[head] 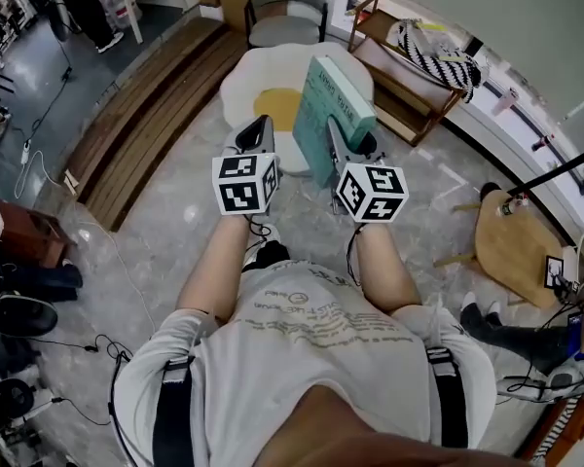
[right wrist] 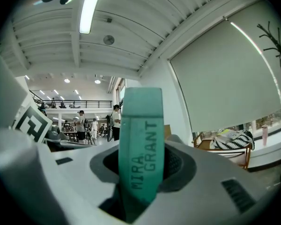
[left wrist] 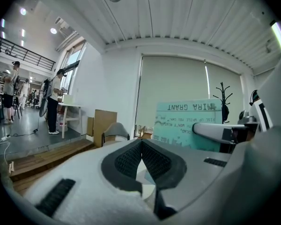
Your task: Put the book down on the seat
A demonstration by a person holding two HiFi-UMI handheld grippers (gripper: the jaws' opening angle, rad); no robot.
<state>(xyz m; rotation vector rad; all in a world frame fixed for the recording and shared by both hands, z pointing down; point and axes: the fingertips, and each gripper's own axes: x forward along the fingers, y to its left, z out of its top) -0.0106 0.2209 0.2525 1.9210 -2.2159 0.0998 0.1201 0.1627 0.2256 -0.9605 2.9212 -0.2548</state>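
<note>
A teal book [head: 333, 105] with "MIRA GRANT" on its spine is held upright and off the ground, and my right gripper [head: 348, 150] is shut on its lower edge. In the right gripper view the spine [right wrist: 141, 135] stands straight up between the two dark pads. The seat [head: 254, 78] is a low white flower-shaped cushion with a yellow centre; it lies on the floor just beyond and below the book. My left gripper [head: 257, 132] is beside the book on its left, shut with nothing in it. From the left gripper view the book's cover [left wrist: 187, 124] shows at the right.
A grey chair [head: 286, 8] stands behind the seat. At the right is a wooden rack [head: 401, 84] with a striped bag [head: 436, 54] on it. A small round wooden table [head: 512, 249] is near my right side. Wooden steps [head: 146, 115] run along the left. People stand far off.
</note>
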